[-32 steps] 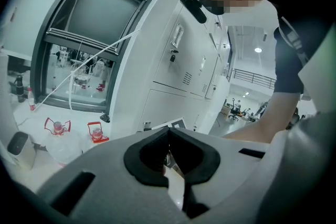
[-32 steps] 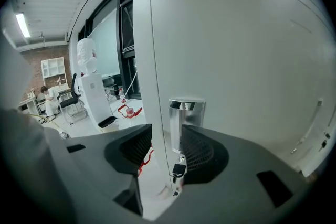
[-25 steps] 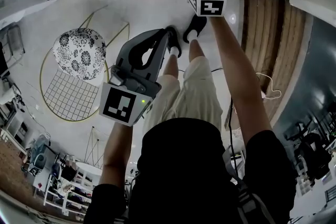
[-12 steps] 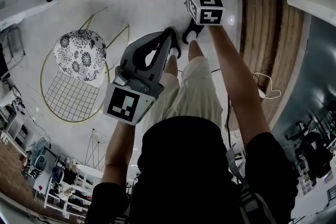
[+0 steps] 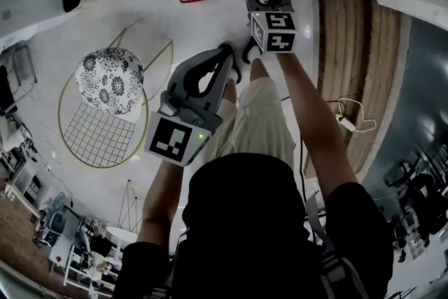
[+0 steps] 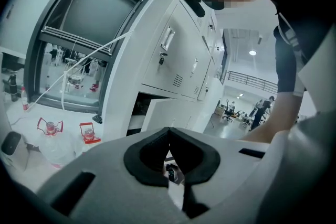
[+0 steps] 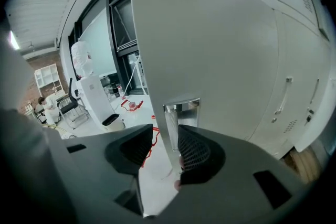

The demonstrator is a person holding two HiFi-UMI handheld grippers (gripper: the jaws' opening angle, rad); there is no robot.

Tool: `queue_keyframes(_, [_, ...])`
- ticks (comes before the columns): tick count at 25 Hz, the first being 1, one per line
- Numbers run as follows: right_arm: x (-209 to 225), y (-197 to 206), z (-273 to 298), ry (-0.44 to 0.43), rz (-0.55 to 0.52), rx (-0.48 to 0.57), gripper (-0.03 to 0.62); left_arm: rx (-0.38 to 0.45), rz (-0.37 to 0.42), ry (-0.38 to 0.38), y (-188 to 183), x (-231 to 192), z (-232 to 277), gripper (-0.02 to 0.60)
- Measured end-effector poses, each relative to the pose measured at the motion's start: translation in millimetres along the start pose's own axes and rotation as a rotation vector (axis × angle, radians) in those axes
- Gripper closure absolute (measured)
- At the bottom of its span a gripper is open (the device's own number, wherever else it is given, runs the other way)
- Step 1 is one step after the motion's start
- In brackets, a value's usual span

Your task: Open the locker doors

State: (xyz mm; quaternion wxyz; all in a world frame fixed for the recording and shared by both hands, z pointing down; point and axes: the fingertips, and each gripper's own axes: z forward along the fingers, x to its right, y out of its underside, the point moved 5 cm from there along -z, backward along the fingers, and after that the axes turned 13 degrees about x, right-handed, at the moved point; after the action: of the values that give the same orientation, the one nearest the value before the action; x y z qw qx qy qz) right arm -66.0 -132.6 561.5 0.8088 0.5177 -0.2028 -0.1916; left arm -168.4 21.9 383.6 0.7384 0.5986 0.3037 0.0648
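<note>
Right gripper view: the right gripper (image 7: pixel 165 139) had its jaws partly apart, straddling the free edge of a white locker door (image 7: pixel 210 44) at its recessed chrome handle (image 7: pixel 181 113). The right-hand pad sat against the handle strip. The left-hand pad stood just off the door edge with floor showing in the gap, so nothing was clamped yet.

In the left gripper view, the left gripper (image 6: pixel 168 134) had its jaws closed tip to tip and held nothing. It was aimed at the white locker bank (image 6: pixel 184 55) but was well apart from it. One lower compartment (image 6: pixel 139 105) looked dark, probably already open.

In the head view, the right gripper was raised against the locker's underside and the left one hung lower, clear of it.

Risks, as a judgement:
- The bite on the handle was shallow and only at the edge. If the jaws closed there and pulled, the pads could slide off the smooth chrome and the door would stay shut.
- Pulling at an angle to the hinge swing could twist the grip loose.
- The door could also swing toward the person, who stood close beneath it.

Writing: none was readable. The marker cubes (image 5: pixel 280 31) carried only black-and-white square patterns, and no brand or number could be made out on the locker fronts.
</note>
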Motion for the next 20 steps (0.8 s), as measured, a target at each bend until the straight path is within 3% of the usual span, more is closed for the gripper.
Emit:
queue_keyframes(12, [9, 12, -36, 0.035, 0.03, -0.031, 0.457, -0.013, -0.033, 0.056, 4, 29, 4, 0.563])
queue_keyframes(16, [13, 17, -45, 0.032, 0.035, -0.038, 0.457, 0.018, -0.013, 0.087, 7, 39, 9, 0.563])
queue_keyframes(20, [20, 17, -57, 0.033, 0.019, -0.044, 0.457, -0.033, -0.049, 0.116, 11, 53, 8, 0.563])
